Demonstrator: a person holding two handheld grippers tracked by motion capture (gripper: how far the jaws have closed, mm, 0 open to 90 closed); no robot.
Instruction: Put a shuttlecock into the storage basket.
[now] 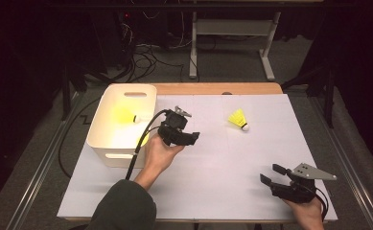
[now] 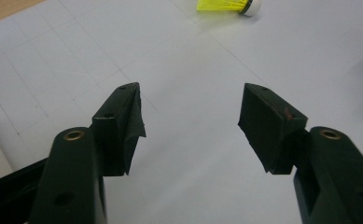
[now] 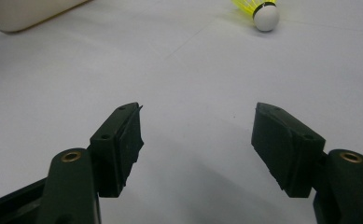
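A yellow shuttlecock [image 1: 238, 119] with a white cork lies on its side on the white table sheet, right of the middle. It also lies far ahead of the jaws in the left gripper view, shuttlecock [image 2: 228, 5], and in the right gripper view, shuttlecock [image 3: 262, 11]. A second yellow shuttlecock [image 1: 124, 115] lies inside the white bin [image 1: 95, 127]. My left gripper [image 1: 195, 136] hovers just right of the bin, pointing toward the loose shuttlecock, open and empty [image 2: 191, 88]. Near the front right corner, my right gripper [image 1: 269, 173] is open with nothing between its jaws [image 3: 198, 107].
The white bin with cut-out handles stands at the table's left side; its corner [image 3: 25, 11] appears far off in the right gripper view. A wooden table edge [image 1: 213, 88] runs along the back. Cables and a desk frame lie on the floor beyond.
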